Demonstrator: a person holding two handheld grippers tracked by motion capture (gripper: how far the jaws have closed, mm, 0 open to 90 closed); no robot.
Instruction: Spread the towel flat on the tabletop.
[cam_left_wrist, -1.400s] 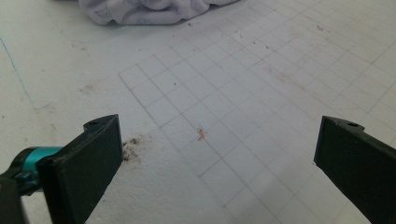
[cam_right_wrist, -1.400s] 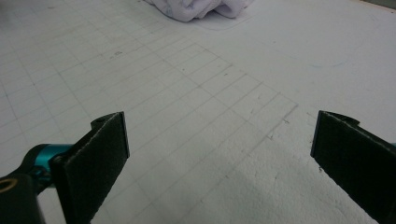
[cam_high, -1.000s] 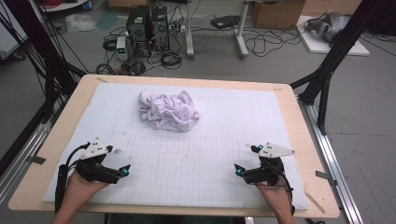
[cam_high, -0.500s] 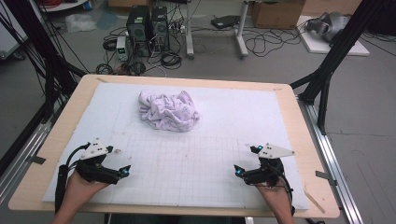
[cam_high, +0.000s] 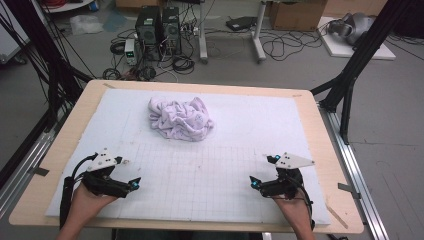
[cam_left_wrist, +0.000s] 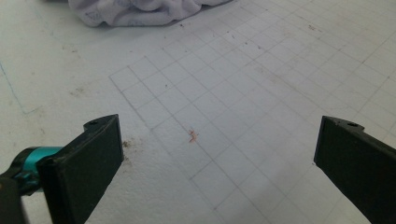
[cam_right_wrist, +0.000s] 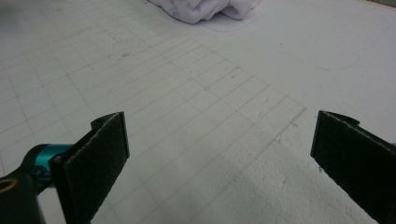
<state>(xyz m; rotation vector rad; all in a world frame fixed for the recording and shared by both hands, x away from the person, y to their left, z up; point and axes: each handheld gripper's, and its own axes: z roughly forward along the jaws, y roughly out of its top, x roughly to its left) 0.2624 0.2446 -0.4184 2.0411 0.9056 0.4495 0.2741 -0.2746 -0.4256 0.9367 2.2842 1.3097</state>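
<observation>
Two tools are being held low over the near part of the worktop (cam_high: 60, 150), one in each hand. The left tool (cam_high: 131, 182) is being kept at the near left, over the white gridded mat (cam_high: 210, 175); its jaws are being held wide apart with nothing between them, as is seen in the left gripper view, where bare grid squares and a small reddish speck (cam_left_wrist: 192, 136) are being framed between the black pads. The right tool (cam_high: 254, 182) is being kept at the near right, jaws likewise spread wide and empty, with plain mat being shown between them in the right gripper view. Both tools are being pointed inward, toward the middle of the mat.

A crumpled pale lilac cloth (cam_high: 180, 119) is being left in a loose heap at the far middle of the mat, slightly left of centre, well apart from both tools. Its near edge is being caught at the top of the left gripper view and the right gripper view alike. Neither tool is being brought into touch with it.
</observation>
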